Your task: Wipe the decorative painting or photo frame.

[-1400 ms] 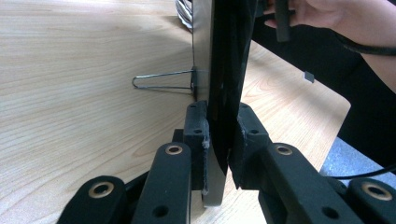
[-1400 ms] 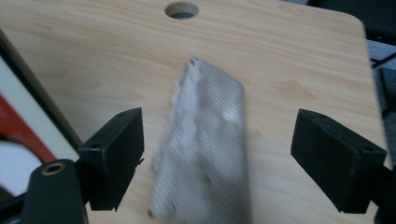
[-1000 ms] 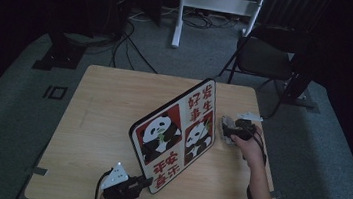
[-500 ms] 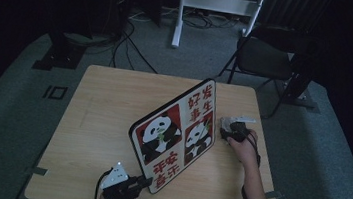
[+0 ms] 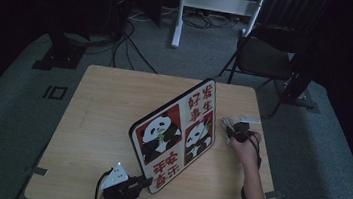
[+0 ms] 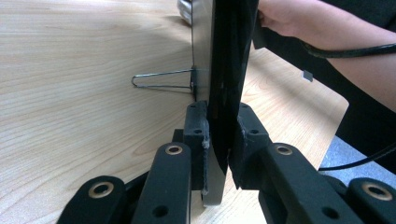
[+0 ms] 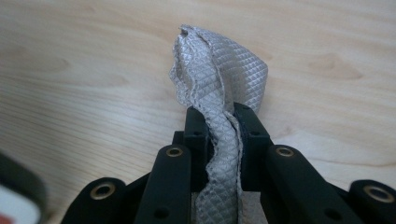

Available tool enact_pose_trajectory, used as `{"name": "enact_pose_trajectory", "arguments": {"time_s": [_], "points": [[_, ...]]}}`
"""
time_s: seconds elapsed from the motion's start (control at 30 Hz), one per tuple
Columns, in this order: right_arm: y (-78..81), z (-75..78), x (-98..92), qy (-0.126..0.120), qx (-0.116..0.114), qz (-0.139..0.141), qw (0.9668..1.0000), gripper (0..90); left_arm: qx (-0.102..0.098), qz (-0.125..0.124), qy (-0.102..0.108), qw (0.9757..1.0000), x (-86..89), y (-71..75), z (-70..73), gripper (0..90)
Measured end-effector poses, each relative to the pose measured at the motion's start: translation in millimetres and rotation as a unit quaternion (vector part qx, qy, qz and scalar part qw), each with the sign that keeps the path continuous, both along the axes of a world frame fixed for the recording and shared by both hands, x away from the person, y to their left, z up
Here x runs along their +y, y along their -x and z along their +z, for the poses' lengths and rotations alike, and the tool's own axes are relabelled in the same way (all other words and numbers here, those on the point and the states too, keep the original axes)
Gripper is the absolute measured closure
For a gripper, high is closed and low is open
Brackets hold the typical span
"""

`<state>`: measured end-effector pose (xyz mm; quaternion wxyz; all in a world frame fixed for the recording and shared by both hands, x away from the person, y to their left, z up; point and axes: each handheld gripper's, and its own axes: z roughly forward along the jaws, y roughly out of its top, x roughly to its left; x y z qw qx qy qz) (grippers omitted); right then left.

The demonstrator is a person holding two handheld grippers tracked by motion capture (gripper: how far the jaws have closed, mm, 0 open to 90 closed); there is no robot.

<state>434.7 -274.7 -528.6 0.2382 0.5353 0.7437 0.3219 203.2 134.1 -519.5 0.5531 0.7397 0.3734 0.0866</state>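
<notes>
A panda sign board [image 5: 178, 130] stands upright on its edge across the middle of the wooden surface [image 5: 109, 102], a wire stand [image 6: 161, 80] at its back. The left claw [image 6: 219, 140] pinches the board's near bottom corner. The right claw [image 7: 220, 133], just beside the board's far end, pinches a grey quilted cloth [image 7: 219, 88].
</notes>
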Motion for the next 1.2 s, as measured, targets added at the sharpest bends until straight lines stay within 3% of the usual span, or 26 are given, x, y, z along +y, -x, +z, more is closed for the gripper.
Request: {"name": "enact_pose_trajectory", "arguments": {"time_s": [0.3,0.53,0.87,1.2], "points": [[18.0,43.5,-7.2,-0.029,-0.056,0.013,0.9979,77.8,0.001,0.001,-0.001,1.0,-0.6,0.5,0.2,79.1],[34.3,82.7,-3.6,-0.028,-0.104,0.034,0.9936,77.7,-0.001,-0.001,0.002,1.0,0.5,-0.6,-0.8,79.1],[50.7,133.7,7.6,-0.038,-0.171,0.058,0.9828,77.7,0.0,0.001,-0.002,1.0,-0.7,0.5,0.1,79.1],[55.7,166.2,29.7,-0.059,-0.215,0.088,0.9709,77.6,0.0,0.003,-0.001,1.0,-1.2,1.1,0.1,79.2]]}}
